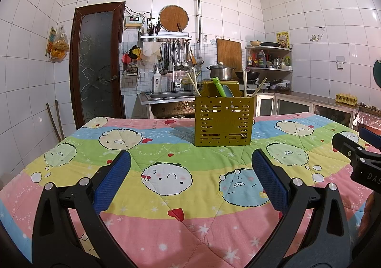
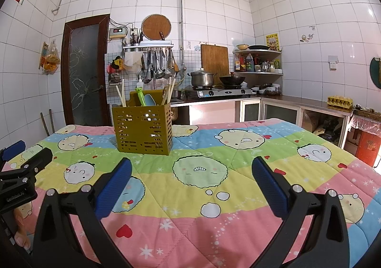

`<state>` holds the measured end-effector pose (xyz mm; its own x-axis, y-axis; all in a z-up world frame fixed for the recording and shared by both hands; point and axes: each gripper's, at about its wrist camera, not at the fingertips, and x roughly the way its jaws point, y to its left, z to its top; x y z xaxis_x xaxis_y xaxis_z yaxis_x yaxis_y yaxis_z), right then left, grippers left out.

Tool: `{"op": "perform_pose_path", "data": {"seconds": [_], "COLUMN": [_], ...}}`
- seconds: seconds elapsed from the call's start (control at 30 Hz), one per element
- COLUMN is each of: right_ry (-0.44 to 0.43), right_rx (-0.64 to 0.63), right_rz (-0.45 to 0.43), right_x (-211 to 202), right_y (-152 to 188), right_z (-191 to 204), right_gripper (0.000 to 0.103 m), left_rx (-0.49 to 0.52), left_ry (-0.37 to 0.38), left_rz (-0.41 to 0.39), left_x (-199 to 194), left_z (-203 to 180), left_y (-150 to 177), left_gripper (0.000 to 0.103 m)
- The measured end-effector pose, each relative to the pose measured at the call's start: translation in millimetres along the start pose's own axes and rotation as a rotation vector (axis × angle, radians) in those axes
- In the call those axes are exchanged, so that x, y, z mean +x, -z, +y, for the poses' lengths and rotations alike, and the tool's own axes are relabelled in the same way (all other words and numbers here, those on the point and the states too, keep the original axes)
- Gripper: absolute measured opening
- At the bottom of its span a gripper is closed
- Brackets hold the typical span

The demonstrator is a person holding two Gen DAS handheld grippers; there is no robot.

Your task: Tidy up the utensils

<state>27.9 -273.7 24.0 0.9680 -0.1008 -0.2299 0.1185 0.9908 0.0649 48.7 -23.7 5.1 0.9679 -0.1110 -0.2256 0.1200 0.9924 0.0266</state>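
Two tools hover low over the quilted counter, the left tool (image 1: pixel 190 179) and right tool (image 2: pixel 191 183) both spread wide and empty. The caddy (image 1: pixel 223 121) stands near the far edge, chopsticks (image 1: pixel 193 83) and spoon (image 1: pixel 219 86) upright inside (apparently already sorted), so nothing loose needs gripping.

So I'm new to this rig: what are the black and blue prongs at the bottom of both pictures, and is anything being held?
They are handheld grippers, one per hand, each with its own camera looking along its fingers. One picture shows the left gripper, the other the right gripper. Both are open and hold nothing. Below lies a cartoon quilt. On it stands a yellow-green slotted caddy with chopsticks and a green-handled utensil sticking out. Behind is a kitchen.
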Motion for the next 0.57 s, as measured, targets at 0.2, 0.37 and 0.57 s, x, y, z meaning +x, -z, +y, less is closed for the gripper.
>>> {"op": "perform_pose_path", "data": {"seconds": [0.2,0.37,0.57], "right_ry": [0.002,0.003,0.005], "right_rx": [0.001,0.001,0.002], "right_rz": [0.000,0.001,0.003], "right_x": [0.1,0.7,0.5], "right_y": [0.0,-0.2,-0.2], "right_z": [-0.8,-2.3,-3.3], "right_gripper": [0.099,0.098,0.099], "left_rx": [0.000,0.003,0.005], "left_ry": [0.000,-0.002,-0.002], "left_rz": [-0.001,-0.007,-0.007], "left_x": [0.0,-1.1,-1.3], "left_z": [0.1,-0.3,-1.4], "left_y": [0.0,-0.8,-2.6], "left_gripper": [0.098,0.098,0.098]}}
